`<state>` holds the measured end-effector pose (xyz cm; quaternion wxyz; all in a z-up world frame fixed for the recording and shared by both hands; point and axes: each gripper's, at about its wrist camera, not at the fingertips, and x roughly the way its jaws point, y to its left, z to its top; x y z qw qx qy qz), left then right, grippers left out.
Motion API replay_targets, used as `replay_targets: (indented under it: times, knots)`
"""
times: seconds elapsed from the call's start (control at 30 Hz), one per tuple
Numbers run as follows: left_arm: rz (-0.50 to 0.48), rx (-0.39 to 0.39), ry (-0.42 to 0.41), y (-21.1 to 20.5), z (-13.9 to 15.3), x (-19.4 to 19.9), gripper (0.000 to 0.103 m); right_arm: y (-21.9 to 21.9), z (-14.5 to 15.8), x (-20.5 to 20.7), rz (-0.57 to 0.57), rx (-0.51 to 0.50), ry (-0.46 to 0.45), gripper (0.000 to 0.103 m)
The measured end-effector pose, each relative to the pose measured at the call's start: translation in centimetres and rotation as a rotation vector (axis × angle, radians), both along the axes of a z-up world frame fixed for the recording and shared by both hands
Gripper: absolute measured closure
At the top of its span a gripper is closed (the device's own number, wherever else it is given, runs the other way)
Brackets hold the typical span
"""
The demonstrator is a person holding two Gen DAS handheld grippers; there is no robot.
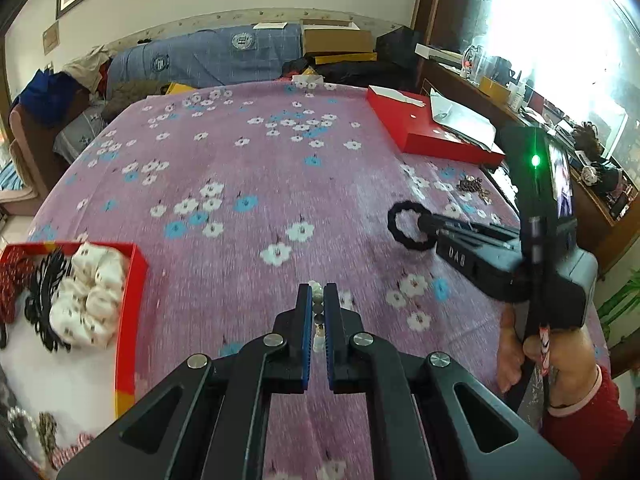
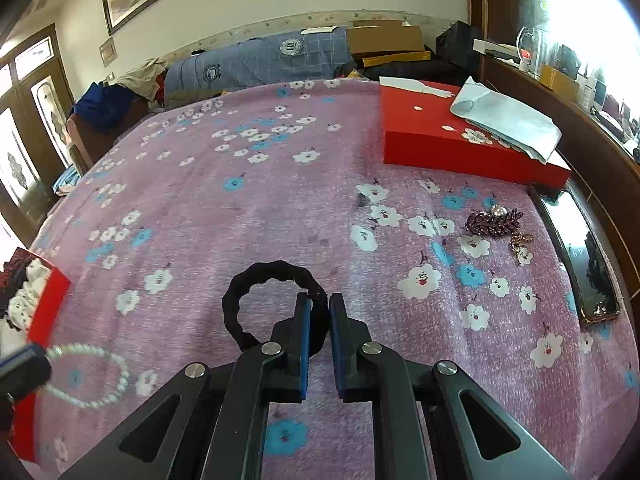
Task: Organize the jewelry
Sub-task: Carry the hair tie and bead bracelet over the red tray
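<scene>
My left gripper (image 1: 318,292) is shut on a white bead bracelet (image 1: 317,308); in the right wrist view the bracelet (image 2: 90,376) hangs as a loop from that gripper's tip at the far left, above the bed. My right gripper (image 2: 319,300) is shut on a black hair tie (image 2: 244,300), held above the purple floral blanket (image 2: 280,208); the left wrist view shows the hair tie (image 1: 410,226) at that gripper's tip. A red open box (image 1: 130,304) at the left holds white scrunchies (image 1: 94,300) and black hair ties (image 1: 48,296). A purple brooch (image 2: 494,222) with a pearl lies at the right.
A closed red box (image 2: 452,140) with a white cloth on it lies at the back right. A mirror tray (image 2: 584,256) sits at the bed's right edge. Bedding and cardboard boxes (image 2: 384,40) pile at the far end. A wooden desk runs along the right.
</scene>
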<state>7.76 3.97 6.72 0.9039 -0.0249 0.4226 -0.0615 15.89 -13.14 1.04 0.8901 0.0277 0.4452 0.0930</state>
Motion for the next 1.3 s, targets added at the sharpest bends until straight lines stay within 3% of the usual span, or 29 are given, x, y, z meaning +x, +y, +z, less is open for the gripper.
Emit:
replay_targets:
  times: [0.4,0.8,1.07,1.3]
  knots:
    - [0.024,-0.007,-0.004,0.3,1.0,-4.4,0.098,-0.7,5.7,-5.1,0.016,-0.009,-0.046,0.093]
    - [0.03,-0.001,-0.045,0.5,3.1,-9.3,0.098,-1.5,6.9,-11.5,-0.01,0.045,-0.032,0.093]
    - [0.044,0.009,-0.081,1.5,4.2,-12.6,0.098,0.1,8.8,-15.3,0.006,0.041,-0.068,0.093]
    - [0.104,0.068,-0.149,3.2,5.3,-15.2,0.098,2.7,9.6,-18.6,0.021,0.047,-0.098,0.093]
